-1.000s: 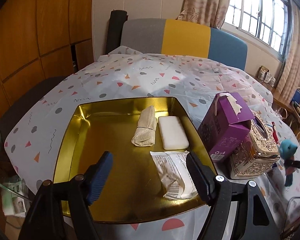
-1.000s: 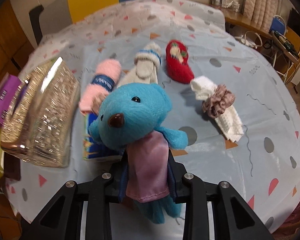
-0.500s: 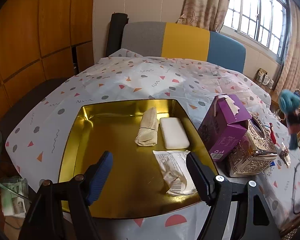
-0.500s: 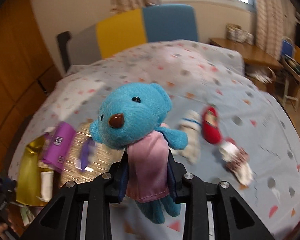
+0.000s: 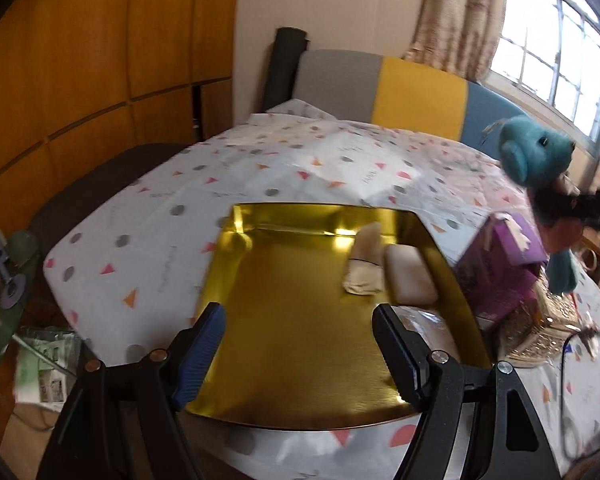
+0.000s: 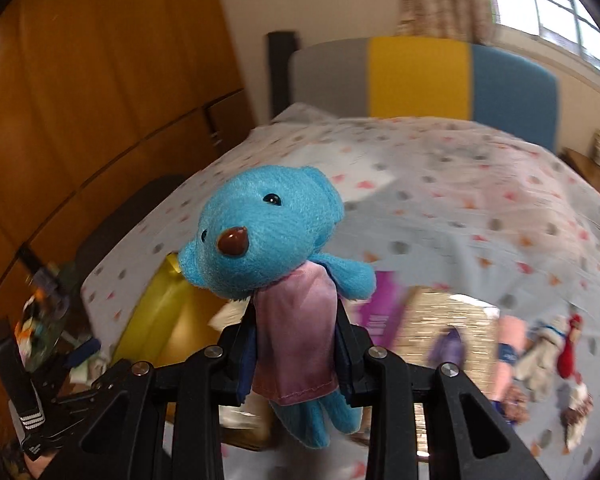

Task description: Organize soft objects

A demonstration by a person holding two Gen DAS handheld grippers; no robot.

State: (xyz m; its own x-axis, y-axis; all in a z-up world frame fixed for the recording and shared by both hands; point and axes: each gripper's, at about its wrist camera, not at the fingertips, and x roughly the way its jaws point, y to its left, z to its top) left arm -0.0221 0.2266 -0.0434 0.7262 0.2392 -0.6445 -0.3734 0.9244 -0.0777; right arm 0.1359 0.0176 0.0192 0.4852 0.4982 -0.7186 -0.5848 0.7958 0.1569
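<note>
Blue plush bear in pink cloth (image 6: 274,248) clamped at the torso by right gripper (image 6: 296,344), carried high over purple carton (image 5: 500,268), presumably bound for gold metal tray (image 5: 300,360) alongside rolled beige cloth (image 5: 364,268). Left gripper (image 5: 300,352) spread wide, grasping nothing, poised above tray's near edge.

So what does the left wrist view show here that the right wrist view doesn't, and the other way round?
Only the left wrist view shows the open left tongs over the gold metal tray's floor, with a beige rolled cloth and a white rectangular pad inside.

Only the right wrist view shows the right tongs shut on the toy's pink dress, plus a pink rolled cloth and a red sock on the table.

Both show the blue plush bear, the gold metal tray and the purple carton.
</note>
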